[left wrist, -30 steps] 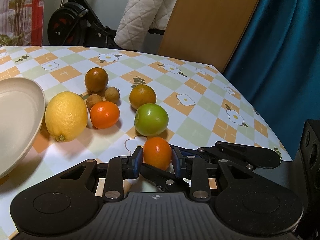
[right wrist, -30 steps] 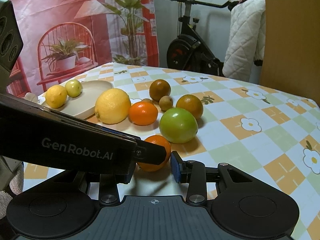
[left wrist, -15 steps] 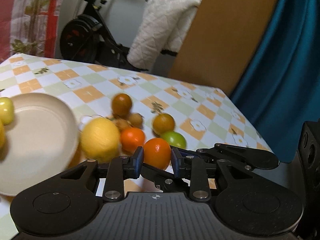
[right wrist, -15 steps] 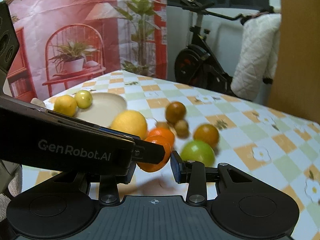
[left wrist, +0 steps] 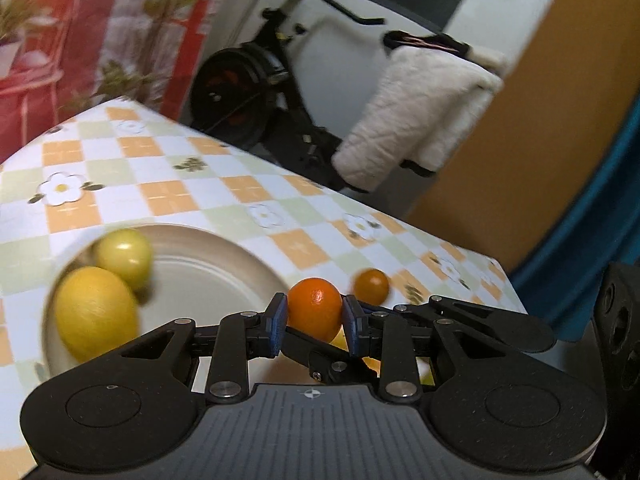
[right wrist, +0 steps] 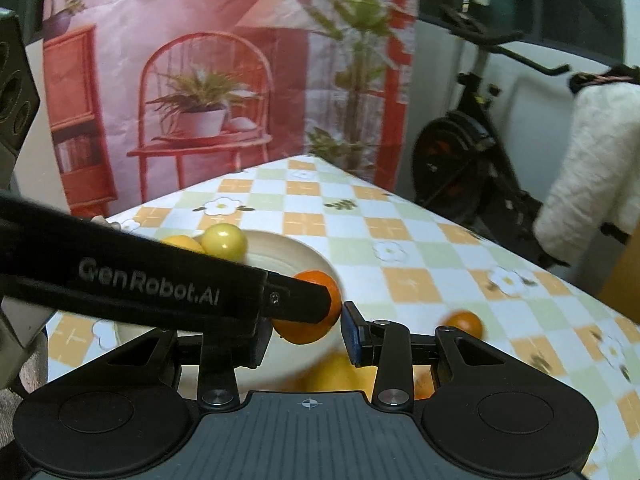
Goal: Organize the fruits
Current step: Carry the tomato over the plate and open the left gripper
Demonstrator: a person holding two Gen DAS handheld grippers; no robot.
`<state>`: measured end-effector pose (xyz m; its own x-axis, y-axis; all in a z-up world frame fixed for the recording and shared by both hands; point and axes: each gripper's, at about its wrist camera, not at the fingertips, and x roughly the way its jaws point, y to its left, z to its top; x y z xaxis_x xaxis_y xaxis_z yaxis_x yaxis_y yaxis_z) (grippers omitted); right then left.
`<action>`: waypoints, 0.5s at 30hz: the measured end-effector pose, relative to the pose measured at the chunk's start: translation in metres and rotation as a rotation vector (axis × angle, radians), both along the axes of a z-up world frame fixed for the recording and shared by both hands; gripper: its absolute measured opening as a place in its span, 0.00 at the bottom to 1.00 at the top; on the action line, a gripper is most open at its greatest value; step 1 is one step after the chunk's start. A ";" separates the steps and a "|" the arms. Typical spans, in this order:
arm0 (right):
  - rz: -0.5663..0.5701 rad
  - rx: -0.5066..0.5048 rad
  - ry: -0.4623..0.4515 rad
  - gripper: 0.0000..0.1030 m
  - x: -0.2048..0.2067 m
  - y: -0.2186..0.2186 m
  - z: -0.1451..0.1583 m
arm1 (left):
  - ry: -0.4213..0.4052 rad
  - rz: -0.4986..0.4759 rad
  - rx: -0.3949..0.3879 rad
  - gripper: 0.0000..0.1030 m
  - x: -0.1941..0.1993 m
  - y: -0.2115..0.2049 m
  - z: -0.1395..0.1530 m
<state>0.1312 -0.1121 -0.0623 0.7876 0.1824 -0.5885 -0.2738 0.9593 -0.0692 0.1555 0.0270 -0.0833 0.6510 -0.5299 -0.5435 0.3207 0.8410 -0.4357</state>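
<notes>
My left gripper [left wrist: 314, 322] is shut on a small orange tangerine [left wrist: 315, 309] and holds it in the air by the right rim of the cream plate [left wrist: 208, 276]. The plate holds a yellow lemon [left wrist: 94, 312] and a yellow-green fruit [left wrist: 124, 256]. In the right wrist view the left gripper's arm [right wrist: 160, 284] crosses in front with the tangerine [right wrist: 308, 320] at its tip. My right gripper [right wrist: 304, 332] is open around nothing, its left finger hidden behind that arm.
An orange-brown fruit [left wrist: 372, 286] lies on the checked tablecloth [left wrist: 168, 196] right of the plate; it also shows in the right wrist view [right wrist: 464, 322]. A big lemon [right wrist: 336, 372] lies blurred below the right gripper. An exercise bike [left wrist: 256, 84] stands beyond the table edge.
My left gripper has lifted the tangerine off the table and carried it left toward the plate. The right gripper has followed, rising and turning left.
</notes>
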 end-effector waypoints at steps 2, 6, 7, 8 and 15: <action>0.017 -0.005 0.012 0.33 0.015 0.010 -0.004 | 0.010 0.022 -0.001 0.30 0.010 0.006 -0.003; 0.042 -0.019 0.036 0.33 0.043 0.026 -0.011 | 0.028 0.064 -0.006 0.30 0.032 0.019 -0.011; 0.046 -0.022 0.040 0.33 0.048 0.028 -0.013 | 0.031 0.072 -0.008 0.30 0.034 0.023 -0.012; 0.051 -0.026 0.046 0.33 0.053 0.031 -0.015 | 0.035 0.081 -0.009 0.30 0.037 0.026 -0.014; 0.064 -0.043 0.071 0.32 0.076 0.040 -0.023 | 0.011 0.106 0.038 0.30 0.039 0.029 -0.013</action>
